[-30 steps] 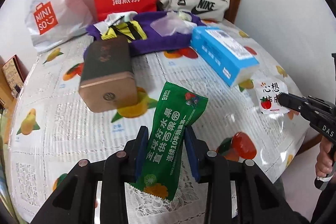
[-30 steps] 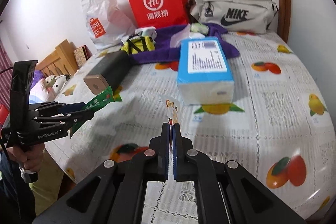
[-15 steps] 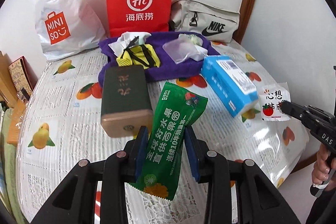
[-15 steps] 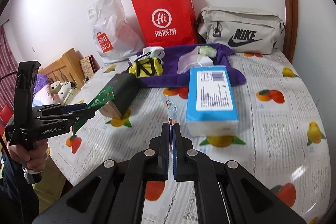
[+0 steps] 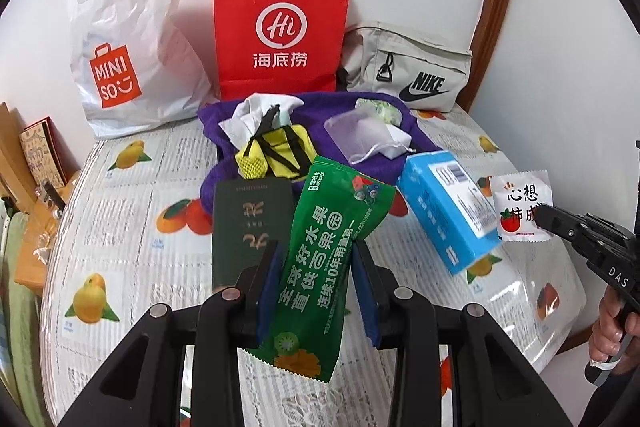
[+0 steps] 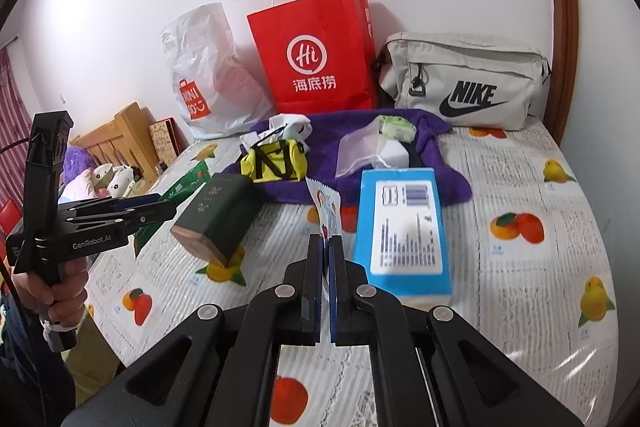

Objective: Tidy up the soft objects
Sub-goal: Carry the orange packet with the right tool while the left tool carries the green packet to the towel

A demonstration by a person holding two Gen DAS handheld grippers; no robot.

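Observation:
My left gripper [image 5: 316, 255] is shut on a long green snack packet [image 5: 324, 267] and holds it above the table; it also shows in the right wrist view [image 6: 160, 205]. My right gripper [image 6: 329, 241] is shut on a small white sachet [image 6: 326, 211], seen edge-on; in the left wrist view the sachet [image 5: 518, 203] shows a tomato print at the tip of the right gripper [image 5: 540, 215]. A purple cloth [image 5: 312, 131] at the back carries a yellow mesh pouch [image 5: 276, 153], a clear drawstring pouch [image 5: 358, 135] and white items.
A dark green box [image 5: 248, 227] and a blue tissue box [image 5: 448, 211] lie on the fruit-print tablecloth [image 5: 120, 227]. A red paper bag [image 5: 280, 31], a white Miniso bag [image 5: 128, 39] and a grey Nike bag [image 5: 408, 71] stand against the wall. Wooden furniture [image 6: 120, 139] is left.
Both grippers have risen and pulled back from the table with their packets. The table items now sit lower and farther in both views. Both grips are unchanged.

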